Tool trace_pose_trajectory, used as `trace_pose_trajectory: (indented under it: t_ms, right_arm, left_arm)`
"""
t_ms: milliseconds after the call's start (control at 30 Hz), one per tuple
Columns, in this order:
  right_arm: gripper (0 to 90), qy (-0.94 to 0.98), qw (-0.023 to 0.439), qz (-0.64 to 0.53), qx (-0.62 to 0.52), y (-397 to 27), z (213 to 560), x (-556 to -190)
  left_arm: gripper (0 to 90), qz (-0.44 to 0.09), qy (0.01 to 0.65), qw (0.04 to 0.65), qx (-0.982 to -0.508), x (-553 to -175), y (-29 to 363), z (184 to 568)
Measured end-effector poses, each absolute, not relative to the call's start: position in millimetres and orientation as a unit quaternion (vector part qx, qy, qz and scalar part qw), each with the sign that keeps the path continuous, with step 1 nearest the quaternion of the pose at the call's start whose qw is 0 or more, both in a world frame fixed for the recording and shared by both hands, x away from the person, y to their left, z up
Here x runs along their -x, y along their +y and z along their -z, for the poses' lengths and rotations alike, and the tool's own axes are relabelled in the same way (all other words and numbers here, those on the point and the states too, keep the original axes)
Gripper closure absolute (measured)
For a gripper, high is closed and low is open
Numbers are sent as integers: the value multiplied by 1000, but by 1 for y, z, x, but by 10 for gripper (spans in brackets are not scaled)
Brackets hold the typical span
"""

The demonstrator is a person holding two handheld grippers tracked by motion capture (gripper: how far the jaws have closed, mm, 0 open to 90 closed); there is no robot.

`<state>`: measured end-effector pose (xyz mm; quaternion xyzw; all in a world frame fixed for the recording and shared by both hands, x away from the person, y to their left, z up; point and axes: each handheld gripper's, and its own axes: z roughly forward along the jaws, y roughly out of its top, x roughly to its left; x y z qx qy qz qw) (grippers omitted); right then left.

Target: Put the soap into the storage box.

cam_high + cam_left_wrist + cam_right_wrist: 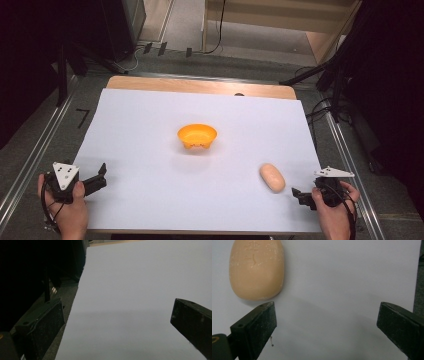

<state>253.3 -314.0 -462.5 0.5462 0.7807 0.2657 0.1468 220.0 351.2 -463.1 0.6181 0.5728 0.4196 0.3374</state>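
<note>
Both grippers sat at the near edge of the white sheet [150, 130], jaws spread and empty: the left gripper [102, 175] far from everything, the right gripper [296, 194] just beside the tan oval piece [272, 177]. Beyond, mid-sheet, stood the orange bowl [197, 136]. A grab risked nudging the smooth piece sideways, since it lay off-centre of the jaws.

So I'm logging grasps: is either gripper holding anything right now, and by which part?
Nothing is held. The left gripper and right gripper are both open over the white sheet; the potato lies loose beside the right one.
</note>
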Motion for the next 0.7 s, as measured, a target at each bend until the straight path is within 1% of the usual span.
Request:
trace_pose_trajectory:
  t_ms: [67, 100, 133, 167, 533, 600, 667, 700]
  right_arm:
    - [25, 784, 142, -261, -545, -313, 462, -255]
    - [10, 791, 120, -251, -545, -310, 462, -260]
    - [10, 791, 120, -251, -545, -310, 462, -260]
    - [7, 795, 110, -241, -546, -306, 461, -263]
    - [0, 813, 84, -196, -542, -285, 455, -276]
    - [0, 814, 64, -194, -544, -280, 454, -280]
    - [0, 814, 61, -195, -544, -278, 454, -281]
    - [0, 817, 52, -185, -544, -273, 455, -284]
  left_arm:
    - [0, -420, 570, 336, -621, -220, 351, 463]
    - [0, -420, 569, 335, -623, -220, 350, 463]
    - [0, -420, 568, 335, -623, -220, 350, 463]
    - [0, -420, 568, 334, -624, -220, 350, 463]
    - [0, -422, 563, 331, -629, -220, 349, 463]
    - [0, -422, 563, 331, -629, -220, 348, 464]
    - [0, -423, 562, 330, -630, -220, 348, 463]
    - [1, -424, 562, 331, -629, -220, 348, 463]
